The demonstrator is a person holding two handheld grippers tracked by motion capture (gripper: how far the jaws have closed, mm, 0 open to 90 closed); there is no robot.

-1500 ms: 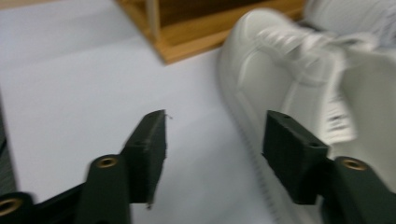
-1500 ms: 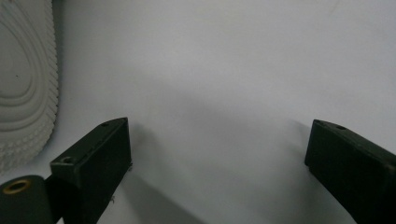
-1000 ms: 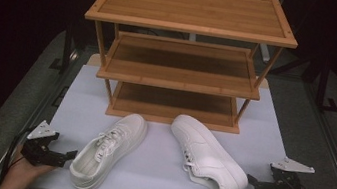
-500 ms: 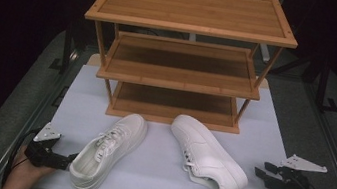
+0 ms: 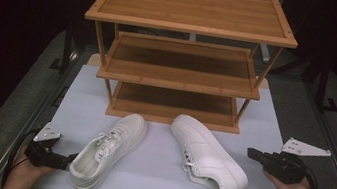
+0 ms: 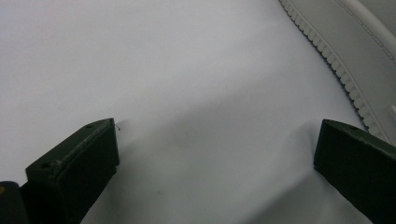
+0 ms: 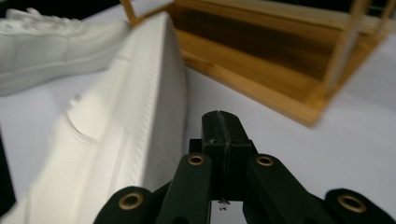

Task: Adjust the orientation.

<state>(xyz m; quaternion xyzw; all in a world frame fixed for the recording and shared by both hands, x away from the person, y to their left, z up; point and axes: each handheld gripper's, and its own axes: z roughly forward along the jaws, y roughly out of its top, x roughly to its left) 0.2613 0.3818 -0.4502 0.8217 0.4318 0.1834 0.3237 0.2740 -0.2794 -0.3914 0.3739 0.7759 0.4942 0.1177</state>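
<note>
Left gripper (image 5: 66,158) low at the near left corner of the counter (image 5: 154,173), fingers (image 6: 74,168) spread wide and holding nothing — bare white surface between them, ribbed sole of the left shoe (image 5: 109,149) just beside the right-hand finger in the left gripper view. Left shoe lying upright, heel toward the near edge, toe angled up toward the rack. Right gripper (image 5: 254,154) lifted a little above the counter at the near right, fingers (image 7: 219,135) pressed flat together with nothing pinched — pointing leftward at the right shoe (image 5: 207,157). Near it, though apart. Right shoe tipped partly onto its side, sole edge facing the right gripper view, toe toward the near right, heel toward the rack. Both shoes white, laced, close together at mid-counter without touching. Behind them, a three-tier bamboo shoe rack (image 5: 186,56), standing on the far half of the counter, all shelves bare. Dark floor and rails around the counter.
</note>
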